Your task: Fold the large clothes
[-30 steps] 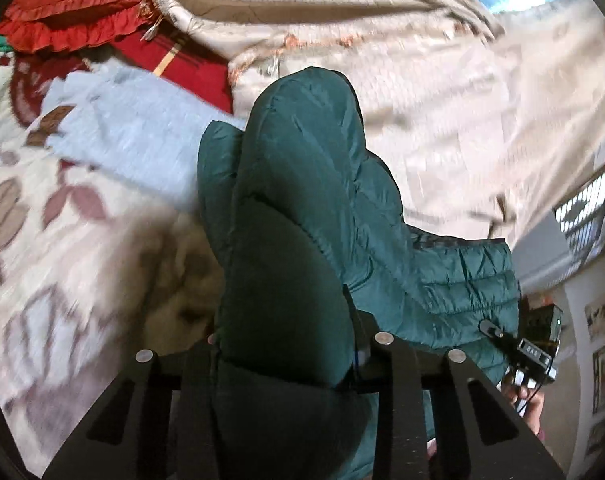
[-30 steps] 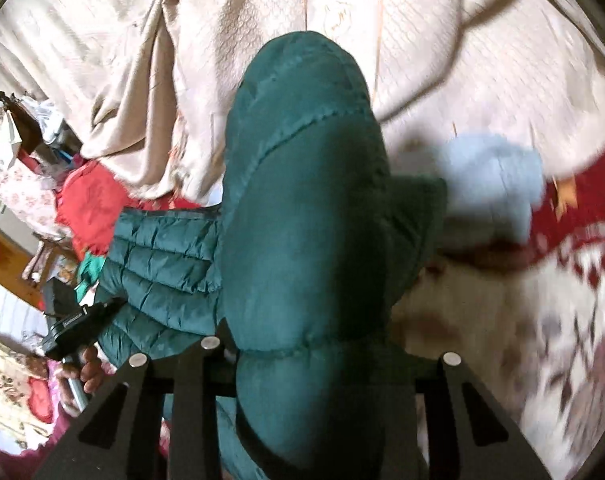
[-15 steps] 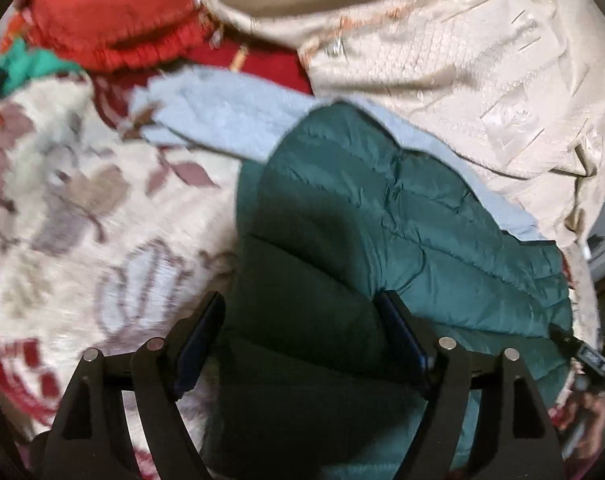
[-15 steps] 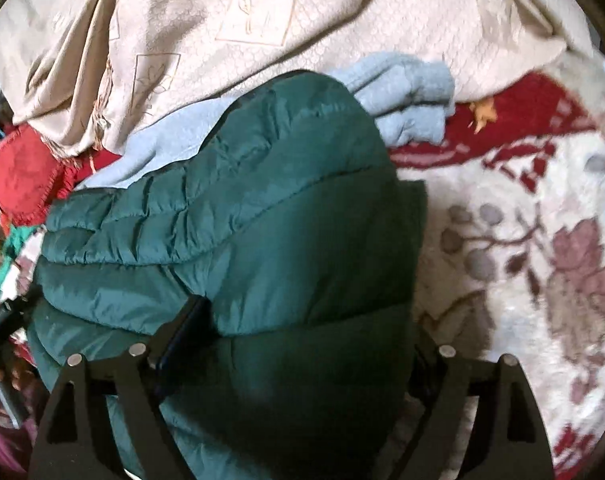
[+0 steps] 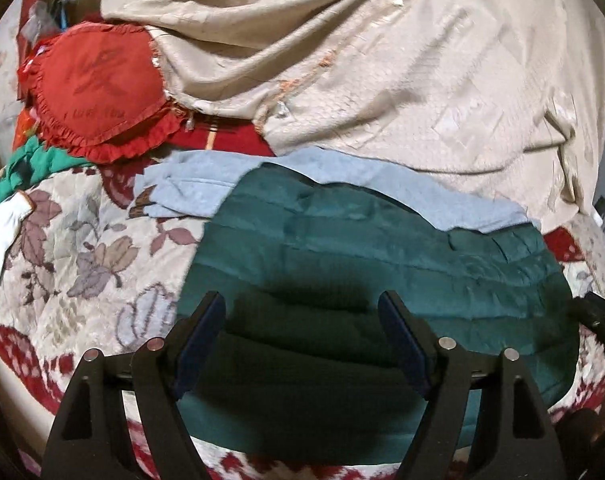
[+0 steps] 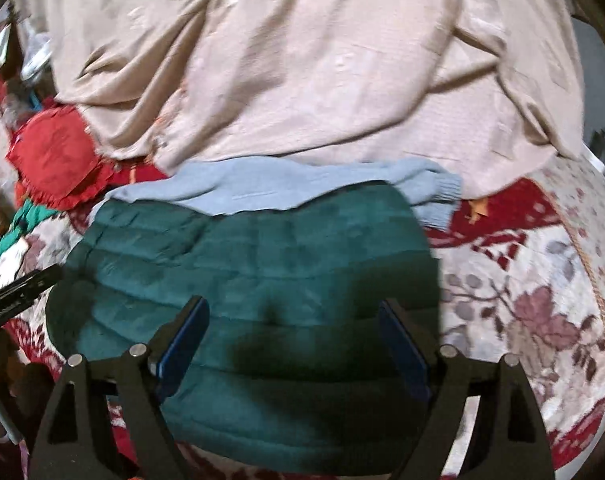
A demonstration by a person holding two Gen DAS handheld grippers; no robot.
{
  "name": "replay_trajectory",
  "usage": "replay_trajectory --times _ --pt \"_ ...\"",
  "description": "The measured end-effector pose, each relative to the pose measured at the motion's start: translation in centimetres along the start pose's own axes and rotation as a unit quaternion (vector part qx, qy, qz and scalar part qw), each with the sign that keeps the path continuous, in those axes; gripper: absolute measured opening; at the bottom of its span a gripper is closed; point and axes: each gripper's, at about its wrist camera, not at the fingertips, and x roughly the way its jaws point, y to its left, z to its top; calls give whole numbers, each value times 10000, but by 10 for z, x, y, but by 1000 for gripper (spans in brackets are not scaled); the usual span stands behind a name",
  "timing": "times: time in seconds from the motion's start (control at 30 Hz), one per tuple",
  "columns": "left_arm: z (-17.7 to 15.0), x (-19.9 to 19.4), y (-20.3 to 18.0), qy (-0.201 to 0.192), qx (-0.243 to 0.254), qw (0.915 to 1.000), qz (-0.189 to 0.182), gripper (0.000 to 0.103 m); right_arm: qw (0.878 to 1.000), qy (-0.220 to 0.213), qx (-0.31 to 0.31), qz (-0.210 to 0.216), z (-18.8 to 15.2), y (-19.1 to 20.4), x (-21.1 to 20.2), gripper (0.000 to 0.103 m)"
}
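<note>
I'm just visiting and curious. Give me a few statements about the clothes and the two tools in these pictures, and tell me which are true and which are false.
1. The green puffer jacket lies folded on the floral bedspread. True.
2. The left tool is clamped shut on the jacket. False: its fingers stand wide apart, gripping nothing.
3. A light blue garment sticks out from under the jacket's far edge. True.
4. The right tool holds a red cushion. False: it is open over the jacket; the red frilled cushion lies far off at the left.
5. A white glove lies on the bedspread at the left. True.
</note>
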Motion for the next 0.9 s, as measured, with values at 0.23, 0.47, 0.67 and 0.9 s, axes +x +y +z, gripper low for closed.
replay_trajectory --times 0.23,0.47,0.67,0.9 --pt "-19 13 -30 92 263 9996 55 62 9993 277 -133 221 -22 41 33 89" --pt "-34 23 -38 166 301 9993 130 62 9988 330 -354 2 -45 48 58 93" --pt "-41 28 -42 147 416 9986 300 62 9988 261 -415 -68 -48 51 57 94" --pt "-48 24 -37 -7 340 9992 189 62 9991 95 -361 -191 -53 54 53 98"
